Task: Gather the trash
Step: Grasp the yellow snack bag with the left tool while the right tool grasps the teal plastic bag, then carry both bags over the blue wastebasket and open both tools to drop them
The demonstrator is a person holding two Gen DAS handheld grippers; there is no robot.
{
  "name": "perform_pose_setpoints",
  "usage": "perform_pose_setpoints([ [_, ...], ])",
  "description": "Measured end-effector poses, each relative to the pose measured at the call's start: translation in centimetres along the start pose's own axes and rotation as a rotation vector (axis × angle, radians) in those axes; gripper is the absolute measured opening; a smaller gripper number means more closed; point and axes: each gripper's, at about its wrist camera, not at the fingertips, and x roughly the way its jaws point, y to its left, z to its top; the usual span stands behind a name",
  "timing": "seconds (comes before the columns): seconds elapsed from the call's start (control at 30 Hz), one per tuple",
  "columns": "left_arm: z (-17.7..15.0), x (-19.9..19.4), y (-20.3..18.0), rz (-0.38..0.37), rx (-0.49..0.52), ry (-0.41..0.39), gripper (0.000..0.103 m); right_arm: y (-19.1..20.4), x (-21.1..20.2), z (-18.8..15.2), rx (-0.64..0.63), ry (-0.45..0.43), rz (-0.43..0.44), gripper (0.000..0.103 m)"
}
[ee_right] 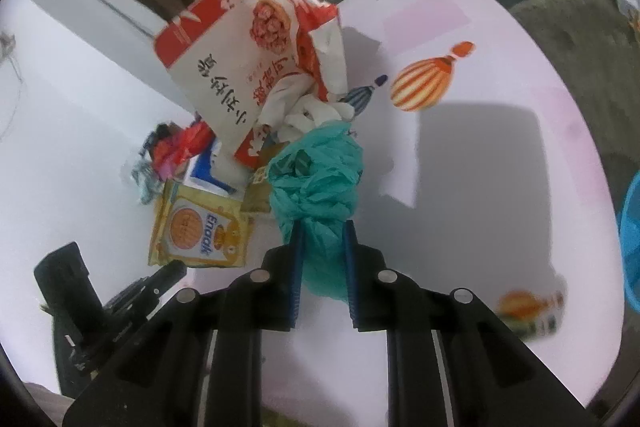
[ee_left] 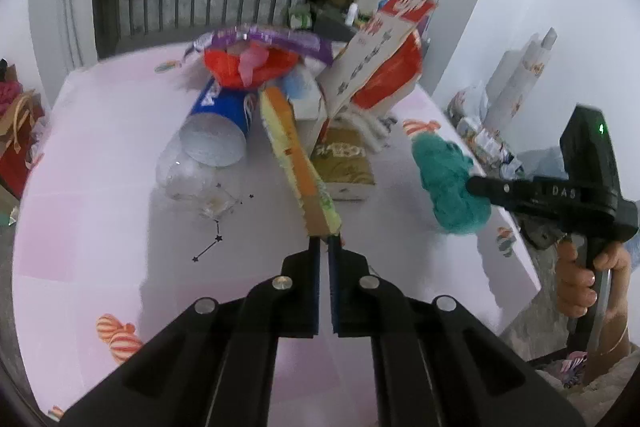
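My left gripper (ee_left: 325, 241) is shut on the near edge of a yellow-and-orange snack packet (ee_left: 294, 151), which lies slanted against the trash pile. The right wrist view shows the same packet (ee_right: 196, 231) flat on the table, with the left gripper (ee_right: 178, 269) at its lower corner. My right gripper (ee_right: 322, 227) is shut on a crumpled teal plastic bag (ee_right: 316, 179). In the left wrist view the teal bag (ee_left: 444, 179) hangs at the table's right edge on the right gripper (ee_left: 474, 185), which a person's hand (ee_left: 580, 287) holds.
On the pink patterned tablecloth (ee_left: 100, 187) the pile holds a red-and-white carton (ee_left: 372, 67), a blue paper cup (ee_left: 224, 115), a clear plastic bottle (ee_left: 196, 179), a gold-green box (ee_left: 344, 163) and a red bag (ee_left: 240, 67). A blue basket (ee_right: 630, 243) shows at the far right.
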Motion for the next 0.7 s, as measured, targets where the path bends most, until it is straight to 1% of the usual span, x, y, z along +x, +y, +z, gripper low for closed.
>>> perform_pose_setpoints([
  [0.07,-0.3,-1.2,-0.6,-0.001,0.01,-0.032,0.002,-0.3,-1.2,-0.6,0.017,-0.023,0.005,0.016],
  [0.13,-0.4,-2.4,-1.3,-0.022,0.017,-0.059,0.002,-0.7,-2.6,-1.0,0.024,-0.053,0.007,0.015],
  [0.2,0.0,-3.2,-2.3,-0.058,0.027,-0.075,0.002,-0.8,-4.6,-1.5,0.031,-0.094,0.01,0.014],
  [0.27,0.6,-3.5,-3.7,-0.09,0.063,-0.084,0.002,-0.9,-5.7,-1.1,0.033,-0.136,-0.003,0.014],
  [0.37,2.1,-3.0,-6.3,-0.16,0.121,-0.085,0.002,-1.7,-7.1,-0.2,0.038,-0.206,-0.041,0.013],
  [0.4,3.0,-2.4,-7.6,-0.206,0.134,-0.077,0.002,-2.0,-7.8,-0.1,0.038,-0.229,-0.057,0.013],
  [0.43,3.6,-1.9,-8.3,-0.235,0.14,-0.073,0.002,-2.5,-9.1,0.0,0.041,-0.262,-0.081,0.013],
  [0.47,4.6,-1.0,-9.7,-0.281,0.158,-0.065,0.002,-3.2,-9.7,0.3,0.046,-0.285,-0.1,0.013],
  [0.53,6.1,0.6,-12.3,-0.338,0.2,-0.043,0.002,-4.5,-11.5,0.2,0.064,-0.337,-0.149,0.013],
  [0.57,7.0,2.0,-14.4,-0.389,0.241,-0.007,0.002,-5.5,-12.5,0.2,0.082,-0.368,-0.186,0.013],
  [0.63,8.2,4.4,-17.6,-0.448,0.29,0.05,0.002,-7.8,-13.8,0.2,0.137,-0.412,-0.245,0.013],
  [0.67,8.9,6.3,-20.0,-0.488,0.323,0.105,0.002,-9.4,-14.5,0.1,0.179,-0.432,-0.281,0.013],
  [0.7,9.3,7.5,-21.3,-0.509,0.336,0.137,0.002,-10.8,-14.8,0.1,0.214,-0.446,-0.313,0.013],
])
